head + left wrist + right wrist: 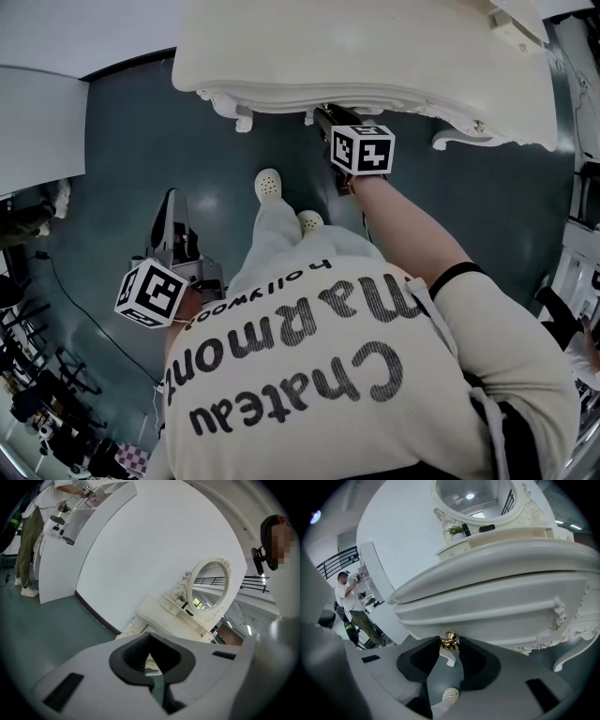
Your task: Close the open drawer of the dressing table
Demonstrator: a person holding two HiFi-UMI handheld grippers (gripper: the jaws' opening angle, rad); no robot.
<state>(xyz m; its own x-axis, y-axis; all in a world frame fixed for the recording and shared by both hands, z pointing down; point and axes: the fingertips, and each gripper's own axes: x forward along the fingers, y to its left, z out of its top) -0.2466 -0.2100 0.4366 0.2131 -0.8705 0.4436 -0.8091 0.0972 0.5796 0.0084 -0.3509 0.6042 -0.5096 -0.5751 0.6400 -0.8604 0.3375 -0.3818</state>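
Note:
The cream dressing table [375, 56] fills the top of the head view. Its drawer front [497, 611] spans the right gripper view just under the tabletop edge, with a small gold knob [450, 641] at its lower middle. My right gripper [450, 645] has that knob between its two dark pads, which touch it on both sides. In the head view the right gripper [325, 119] reaches under the table's front edge, with its tips partly hidden. My left gripper [173, 214] hangs low at the left, away from the table. It is shut [150, 637] and holds nothing.
My own legs and cream shoes [269, 185] stand on the teal floor [131, 141] before the table. Carved table legs [239, 120] flank the drawer. An oval mirror [211, 581] tops the table. Another person [351, 609] works at white shelves [79, 513] far left.

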